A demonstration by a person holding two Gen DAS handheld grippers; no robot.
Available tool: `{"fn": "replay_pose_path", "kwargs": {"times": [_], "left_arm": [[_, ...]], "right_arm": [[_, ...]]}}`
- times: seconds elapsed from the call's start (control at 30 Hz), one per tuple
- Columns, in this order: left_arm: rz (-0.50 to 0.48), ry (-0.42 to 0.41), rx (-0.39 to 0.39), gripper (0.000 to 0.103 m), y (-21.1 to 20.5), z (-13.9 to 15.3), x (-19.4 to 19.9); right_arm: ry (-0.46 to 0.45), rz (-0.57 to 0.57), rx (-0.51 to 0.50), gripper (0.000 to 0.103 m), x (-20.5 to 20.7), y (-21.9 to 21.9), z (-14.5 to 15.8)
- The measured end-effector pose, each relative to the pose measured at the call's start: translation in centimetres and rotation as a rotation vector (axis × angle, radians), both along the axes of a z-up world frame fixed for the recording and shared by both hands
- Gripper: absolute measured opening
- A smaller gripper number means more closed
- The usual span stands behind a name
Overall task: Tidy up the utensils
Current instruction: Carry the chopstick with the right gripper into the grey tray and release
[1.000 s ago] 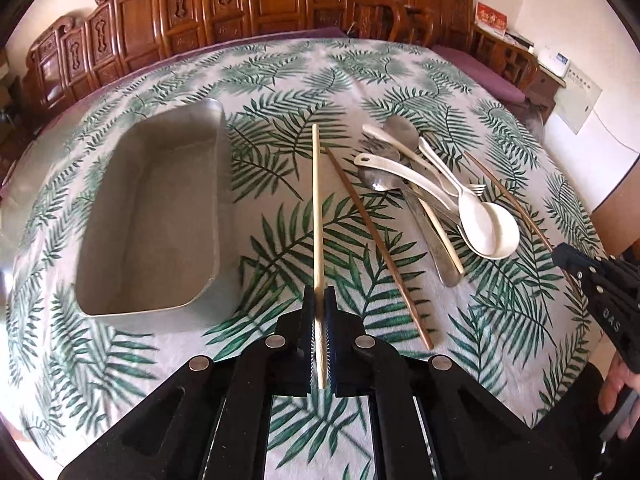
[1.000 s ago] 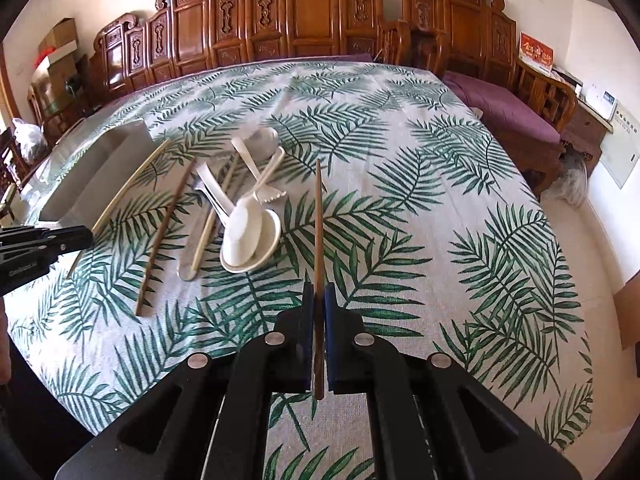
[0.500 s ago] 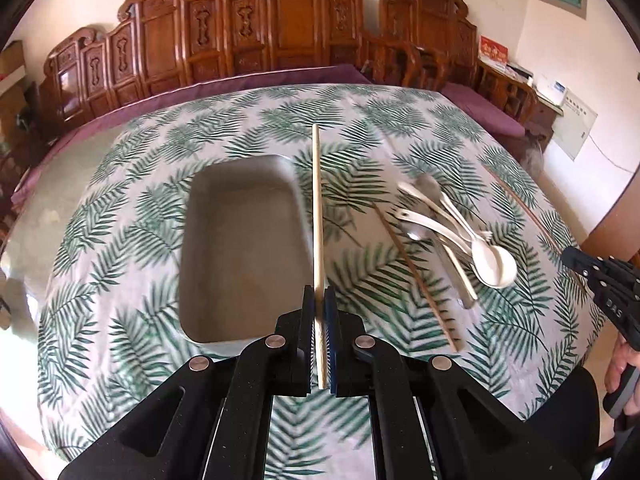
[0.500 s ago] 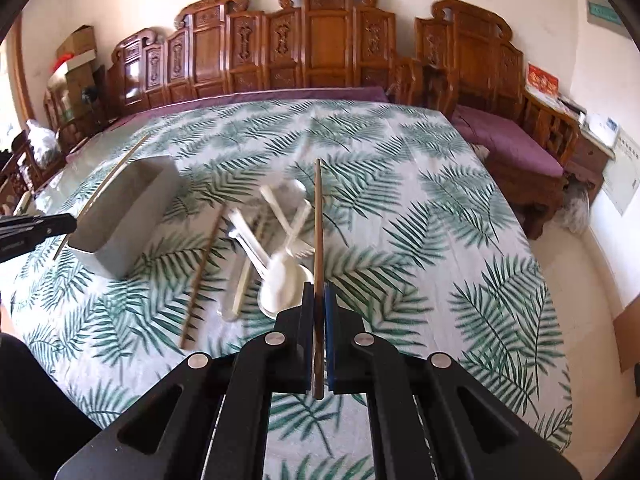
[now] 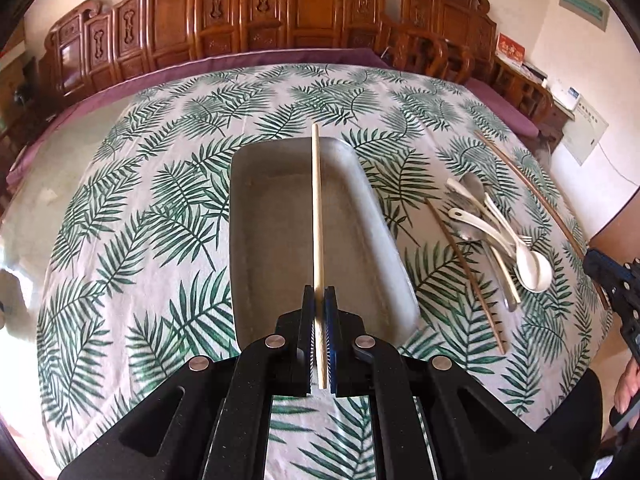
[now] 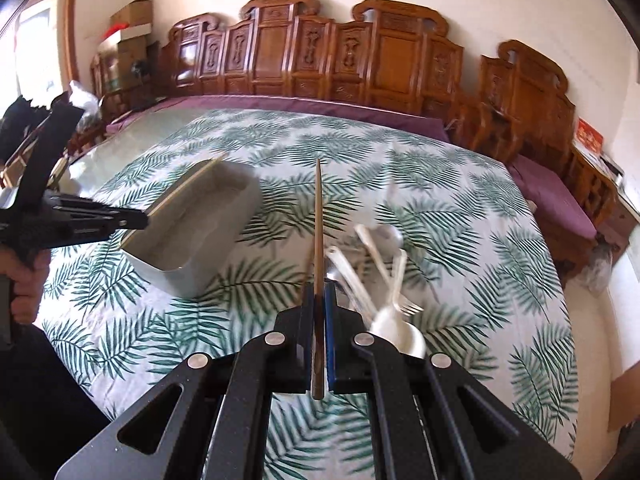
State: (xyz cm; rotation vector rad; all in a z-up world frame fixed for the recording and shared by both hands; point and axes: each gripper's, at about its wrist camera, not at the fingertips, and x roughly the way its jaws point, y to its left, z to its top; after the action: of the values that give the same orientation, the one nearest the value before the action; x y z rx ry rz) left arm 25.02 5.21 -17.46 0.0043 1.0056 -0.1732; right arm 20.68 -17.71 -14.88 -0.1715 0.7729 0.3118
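**Q:** Where the utensils are concerned, what does each gripper carry?

**R:** Left gripper [image 5: 319, 304]: jaws clamped on a pale chopstick [image 5: 316, 208], which runs forward from the pads and hangs above the grey rectangular tray [image 5: 372, 216]. Right gripper [image 6: 319, 300]: jaws clamped on a dark brown chopstick [image 6: 318, 220], its tip pointing out over the tablecloth [image 6: 480, 240].

**Q:** And the utensils not held?

**R:** On the cloth, to the right of the tray in the left wrist view: a second dark chopstick [image 5: 466, 276] lying alone, then a loose pile of white spoons [image 5: 516, 248], a metal spoon [image 5: 474, 192] and a fork [image 5: 526, 239]. They overlap; how many pieces the pile holds cannot be told. Nothing shows inside the tray.

**Q:** Surroundings?

**R:** Palm-leaf tablecloth over a large table; a carved wooden bench [image 5: 256, 12] with purple cushions [image 6: 552, 200] along the far edge. In the right wrist view a hand [image 6: 24, 280] grasps the left gripper's handle at the left margin, and cardboard boxes [image 6: 132, 16] are stacked in the far corner.
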Motion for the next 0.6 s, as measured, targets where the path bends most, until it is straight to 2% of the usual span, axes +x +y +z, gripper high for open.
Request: {"fn": "replay_pose_path", "kwargs": {"times": [0.3,0.47,0.53,0.6], "left_arm": [[0.018,0.038,-0.052,0.004,1.2,-1.9,1.7],[0.027,-0.006,-0.047,0.005,1.8,-1.3,1.6],[0.039,-0.030,-0.045,0.011,2.1,-0.7,1.6],[0.058,-0.054,-0.056,0.021,2.8,0.0,1.6]], "right_arm": [[0.021,0.070,0.000,0.006,2.3,4.7,-0.4],[0.036,0.098,0.023,0.006,3.2,6.6,-0.6],[0.042,0.108,0.038,0.006,3.5,7.2,-0.7],[0.049,0.115,0.055,0.006,3.9,7.7,-0.8]]}}
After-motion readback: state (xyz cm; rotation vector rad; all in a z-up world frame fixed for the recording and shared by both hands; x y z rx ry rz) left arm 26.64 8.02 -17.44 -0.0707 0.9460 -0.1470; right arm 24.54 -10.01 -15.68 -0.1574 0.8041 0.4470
